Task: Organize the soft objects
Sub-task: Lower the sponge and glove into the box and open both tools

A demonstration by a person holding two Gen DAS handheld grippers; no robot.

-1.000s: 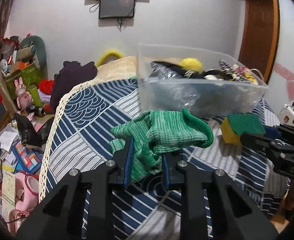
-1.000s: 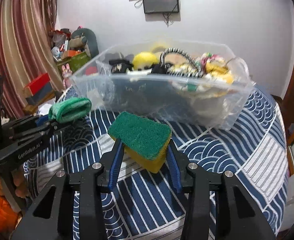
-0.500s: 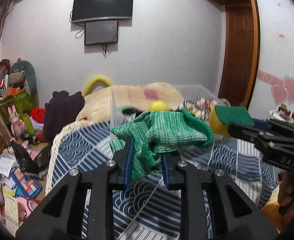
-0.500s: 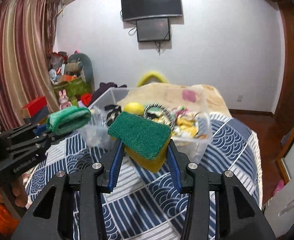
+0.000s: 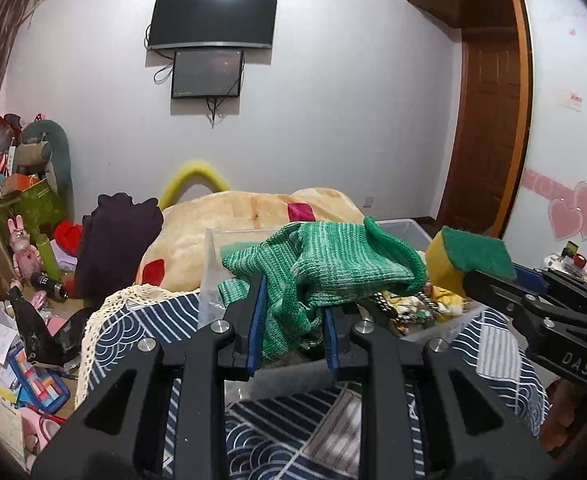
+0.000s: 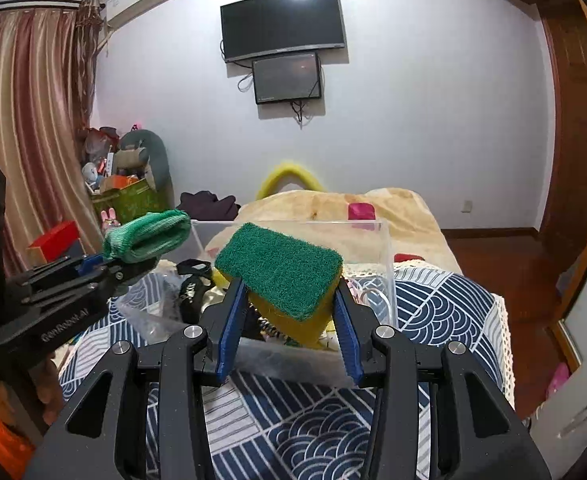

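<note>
A: Where are the soft things held?

B: The green cloth (image 5: 325,268) is clamped between the jaws of the left gripper (image 5: 291,320), bunched and draped over the blue pads. The sponge (image 6: 283,280), green scourer side up, is pinched between the jaws of the right gripper (image 6: 289,320). Both are carried in the air just above the near wall of the clear bin (image 6: 385,248), which sits on the patterned bedspread (image 6: 433,304).

A: How is the drop best done?

B: It is judged that each piece should be brought well over the bin's open top before the jaws are parted, so that nothing catches the rim. The cloth hangs below the pads, so a little height should be kept until it is past the wall. The sponge is gripped by its yellow body and should fall cleanly once released.

A: Any hazard?

B: The grippers are close together; a staggered release would be safer. The bin already holds a jumble, so things should be let go low.
</note>
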